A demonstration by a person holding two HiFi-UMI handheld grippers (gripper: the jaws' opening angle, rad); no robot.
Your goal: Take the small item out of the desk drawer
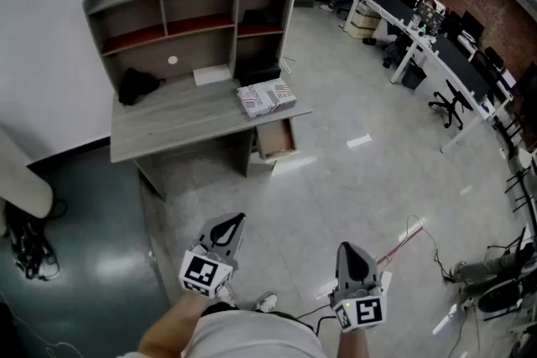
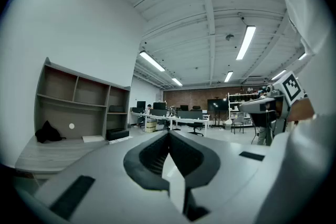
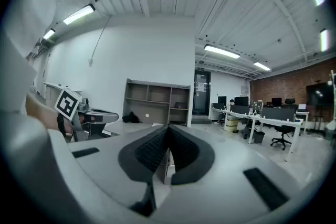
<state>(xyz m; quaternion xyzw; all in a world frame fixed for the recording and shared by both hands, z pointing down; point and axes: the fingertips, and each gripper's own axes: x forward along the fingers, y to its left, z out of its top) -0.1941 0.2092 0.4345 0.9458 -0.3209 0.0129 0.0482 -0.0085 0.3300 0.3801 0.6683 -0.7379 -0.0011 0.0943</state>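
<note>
The grey desk (image 1: 180, 120) with a shelf unit on top stands against the white wall, a few steps ahead of me. Under its right end a brown drawer (image 1: 276, 138) stands pulled out. I cannot make out any small item inside it from here. My left gripper (image 1: 238, 220) and right gripper (image 1: 346, 248) are held low in front of the person's body, far from the desk. Both are shut with nothing between the jaws. The left gripper view has the desk (image 2: 50, 152) at its left, and the right gripper view shows the shelf unit (image 3: 156, 103) straight ahead.
On the desktop lie a patterned box (image 1: 267, 96), a white sheet (image 1: 211, 75) and a black bundle (image 1: 137, 85). Cables (image 1: 407, 237) run over the floor at the right. Office desks with monitors and chairs (image 1: 445, 54) line the far right.
</note>
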